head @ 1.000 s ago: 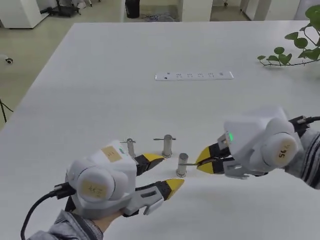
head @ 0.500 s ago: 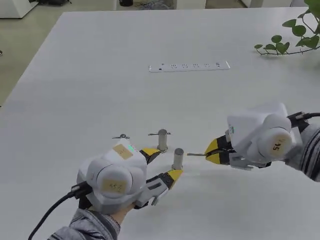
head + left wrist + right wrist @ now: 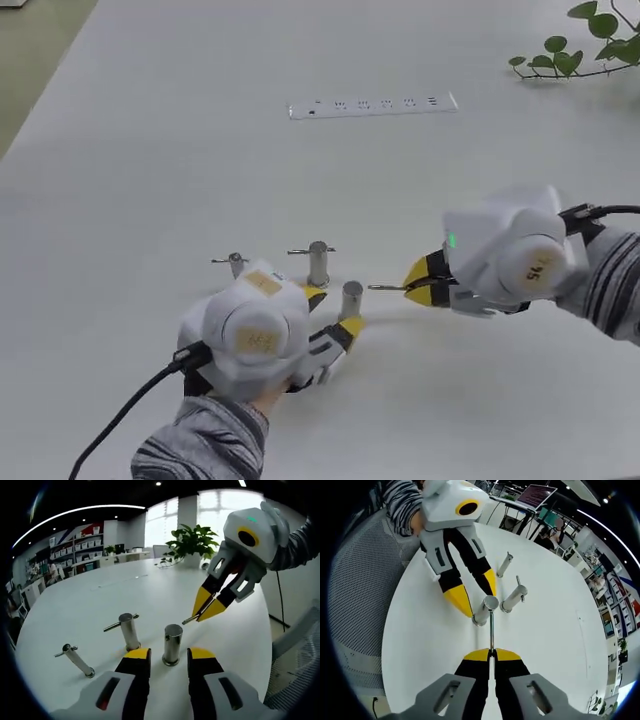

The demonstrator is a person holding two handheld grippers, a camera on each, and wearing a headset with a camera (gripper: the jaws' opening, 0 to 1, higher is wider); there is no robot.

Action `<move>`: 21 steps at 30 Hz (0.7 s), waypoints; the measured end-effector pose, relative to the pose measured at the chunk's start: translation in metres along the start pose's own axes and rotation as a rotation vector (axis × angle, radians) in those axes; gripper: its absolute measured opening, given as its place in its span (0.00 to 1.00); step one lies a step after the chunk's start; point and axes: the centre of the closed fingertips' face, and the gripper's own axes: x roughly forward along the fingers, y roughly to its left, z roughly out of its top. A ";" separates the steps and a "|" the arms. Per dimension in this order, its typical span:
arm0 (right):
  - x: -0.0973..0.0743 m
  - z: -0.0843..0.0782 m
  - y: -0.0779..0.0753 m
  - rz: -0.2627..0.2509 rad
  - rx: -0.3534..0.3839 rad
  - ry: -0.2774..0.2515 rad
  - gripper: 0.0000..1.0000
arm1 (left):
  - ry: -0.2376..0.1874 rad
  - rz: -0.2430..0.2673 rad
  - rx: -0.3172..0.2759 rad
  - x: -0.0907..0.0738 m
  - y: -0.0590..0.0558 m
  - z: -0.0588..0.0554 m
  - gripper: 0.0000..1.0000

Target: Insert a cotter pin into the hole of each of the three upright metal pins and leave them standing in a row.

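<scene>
Over a white table point(image 3: 150, 150), the right gripper point(image 3: 418, 283) is pinching a cotter pin point(image 3: 385, 288) level, bringing its tip just beside the top of the unpinned upright metal pin point(image 3: 351, 298), while the left gripper point(image 3: 333, 308) is bracketing that pin's base with jaws parted, seemingly to steady it beside its two pinned neighbours point(image 3: 318, 262).

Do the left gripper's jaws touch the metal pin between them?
Apart. The left gripper view shows bare table between the metal pin and each jaw of the left gripper.

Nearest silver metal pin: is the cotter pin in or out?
Out: thin cotter pin, clamped in right gripper, ends beside the silver metal pin.
</scene>
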 end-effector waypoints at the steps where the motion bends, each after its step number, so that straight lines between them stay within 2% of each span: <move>1: 0.001 0.000 0.000 0.002 0.000 -0.001 0.00 | 0.001 -0.002 -0.008 0.001 -0.001 0.000 0.26; 5: 0.004 -0.001 0.000 0.007 0.001 -0.003 0.00 | 0.008 -0.003 -0.012 0.008 -0.003 -0.002 0.23; 12: 0.005 0.001 0.000 0.010 -0.002 -0.010 0.00 | 0.017 0.000 -0.053 0.013 -0.002 -0.006 0.19; 21: 0.008 0.004 0.002 0.023 -0.009 -0.004 0.00 | 0.022 -0.002 -0.060 0.018 -0.004 -0.009 0.12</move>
